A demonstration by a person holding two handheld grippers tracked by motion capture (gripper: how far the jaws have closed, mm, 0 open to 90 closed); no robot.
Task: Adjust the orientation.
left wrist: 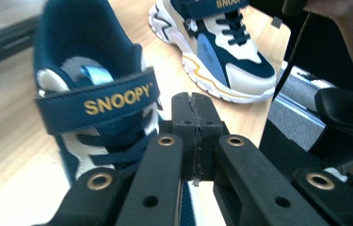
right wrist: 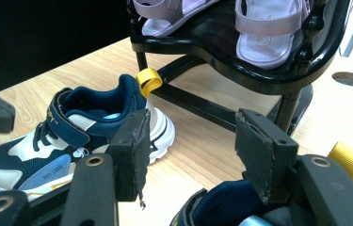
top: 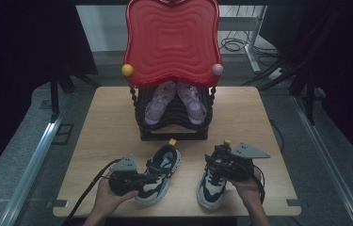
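Note:
Two navy, white and blue children's sneakers lie on the wooden table (top: 103,127). The left sneaker (top: 167,162) (left wrist: 94,101) (right wrist: 70,136) has a strap reading SNOOPY and a yellow heel loop (right wrist: 148,80). My left gripper (top: 151,178) (left wrist: 195,117) reaches over its side by the laces, pads pressed together with nothing seen between them. The right sneaker (top: 211,188) (left wrist: 221,52) (right wrist: 221,207) lies toe toward me. My right gripper (top: 219,160) (right wrist: 197,150) hovers over its navy collar, jaws apart, pads touching nothing.
A black shoe rack (top: 174,132) (right wrist: 259,70) with a red wavy top (top: 172,42) stands at the table's back middle, holding two pink sandals (top: 157,106) (right wrist: 268,33). Metal rails run along both table sides. Cables lie on the floor beyond.

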